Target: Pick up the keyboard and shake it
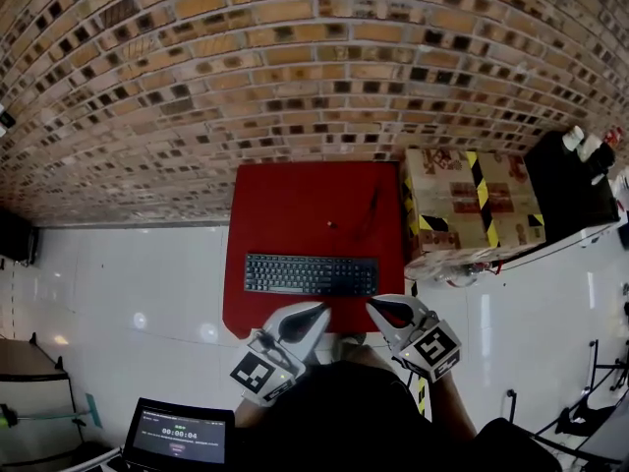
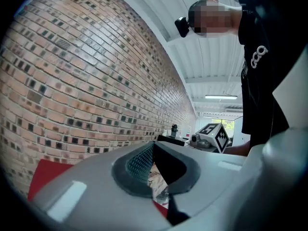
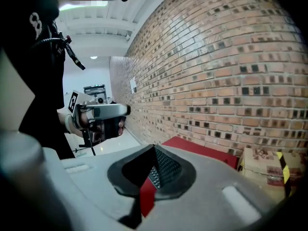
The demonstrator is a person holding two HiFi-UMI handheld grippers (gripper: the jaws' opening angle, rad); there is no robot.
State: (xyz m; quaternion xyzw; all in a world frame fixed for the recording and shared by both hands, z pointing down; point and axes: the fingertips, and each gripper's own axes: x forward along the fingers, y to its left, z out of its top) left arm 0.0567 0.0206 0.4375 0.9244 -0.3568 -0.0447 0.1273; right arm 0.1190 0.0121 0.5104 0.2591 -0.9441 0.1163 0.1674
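While the keyboard (image 1: 311, 274) lies untouched on the red counter (image 1: 295, 209), the left tongs (image 1: 316, 312) and the right tongs (image 1: 374, 306) hover closed and empty near it; pickup seems not begun, so they must open first

The keyboard (image 1: 311, 274) lies on the tabletop (image 1: 295, 205), towards its near edge. The brick wall (image 1: 295, 57) stands behind, and a cardboard box (image 1: 472, 205) sits just right. The left gripper (image 1: 319, 311) and right gripper (image 1: 373, 306) are side by side before the keyboard. A laptop (image 1: 179, 438) lies nearer, at the left.
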